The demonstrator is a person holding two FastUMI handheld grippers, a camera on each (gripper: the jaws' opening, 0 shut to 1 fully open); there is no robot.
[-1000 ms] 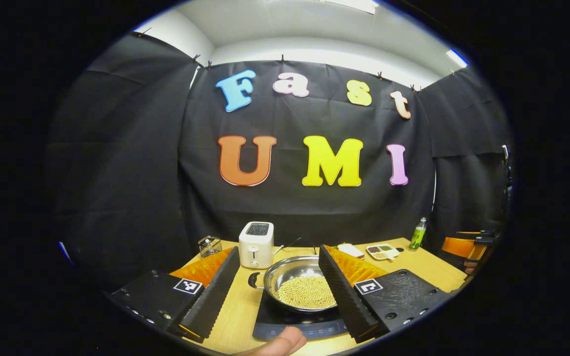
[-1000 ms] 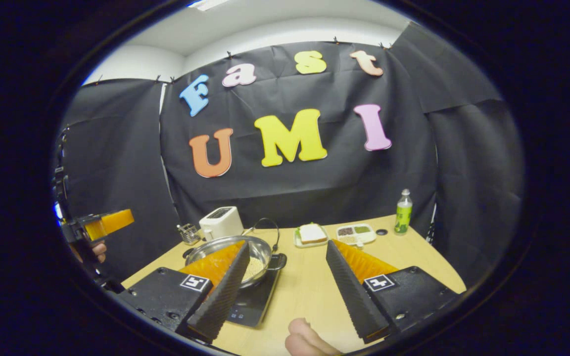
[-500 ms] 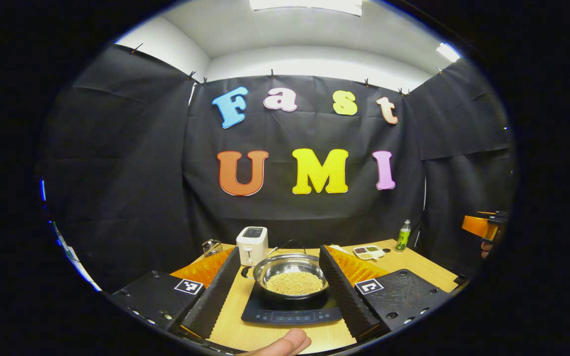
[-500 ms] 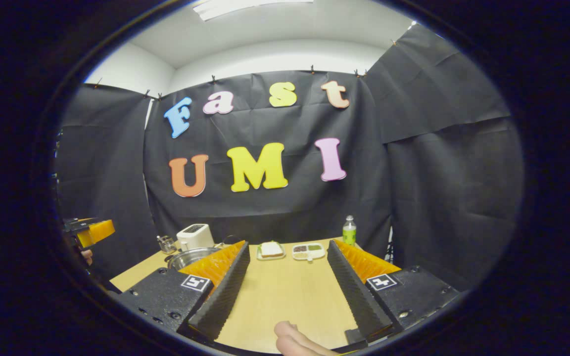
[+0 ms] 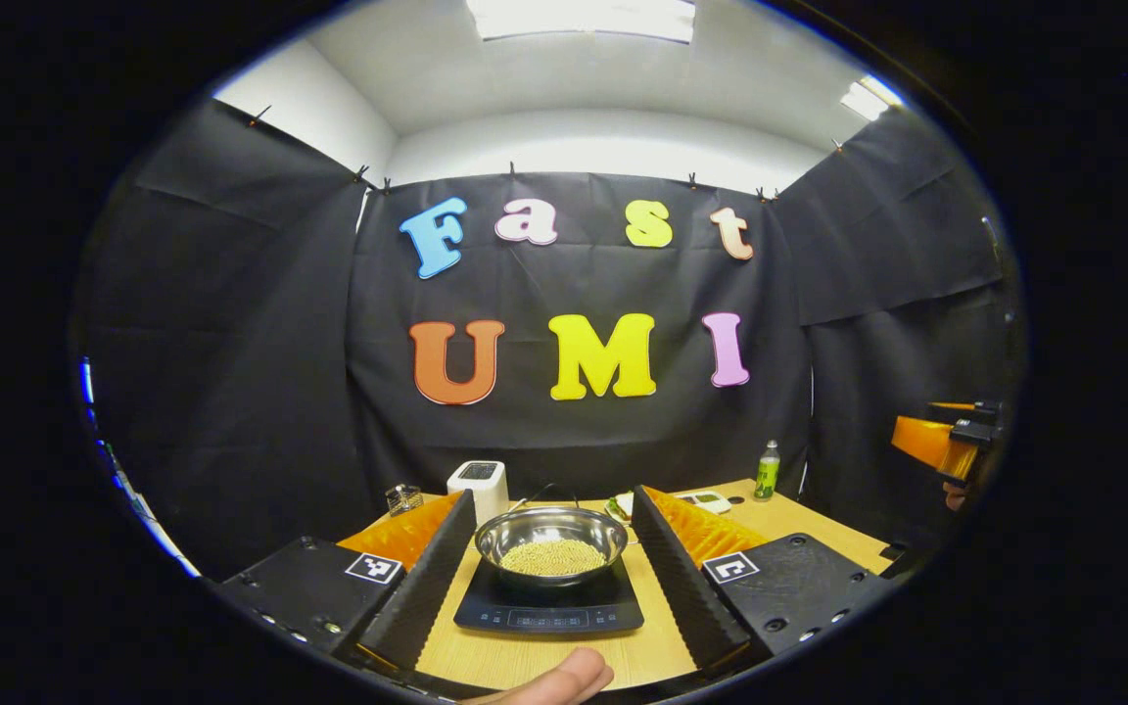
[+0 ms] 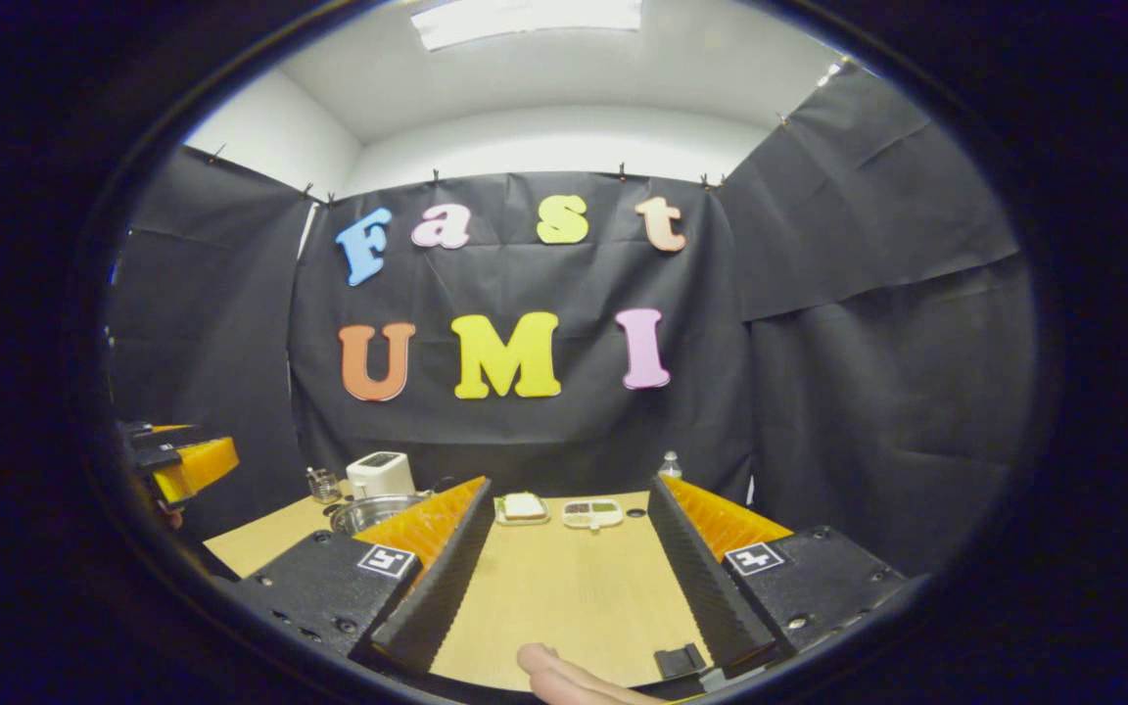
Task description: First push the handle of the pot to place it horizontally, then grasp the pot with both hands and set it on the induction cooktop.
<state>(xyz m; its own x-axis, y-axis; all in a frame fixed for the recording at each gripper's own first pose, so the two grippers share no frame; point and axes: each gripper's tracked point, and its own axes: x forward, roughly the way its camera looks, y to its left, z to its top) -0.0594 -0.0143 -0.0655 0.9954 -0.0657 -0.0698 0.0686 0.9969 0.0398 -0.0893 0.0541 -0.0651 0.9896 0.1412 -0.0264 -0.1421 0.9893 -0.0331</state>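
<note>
A steel pot (image 5: 551, 541) with a layer of yellow beans inside sits on the black induction cooktop (image 5: 549, 609). In the left gripper view it lies straight ahead. My left gripper (image 5: 552, 497) is open, held back from the pot, with a finger on either side of it and not touching. My right gripper (image 6: 569, 485) is open over bare table (image 6: 574, 587), with nothing between its fingers. In the right gripper view the pot (image 6: 368, 511) is far left, partly hidden behind a finger. The right gripper (image 5: 946, 446) also appears raised at the far right of the left gripper view.
A white toaster (image 5: 478, 482) and a small wire holder (image 5: 404, 497) stand behind the cooktop. A sandwich plate (image 6: 523, 507), a divided dish (image 6: 591, 511) and a green bottle (image 5: 768, 470) sit at the back. A thumb (image 5: 554, 681) rests at the lower edge.
Both grippers have drawn back from the table and stayed open. The pot stays put on the cooktop. The right gripper has swung right, away from the pot.
</note>
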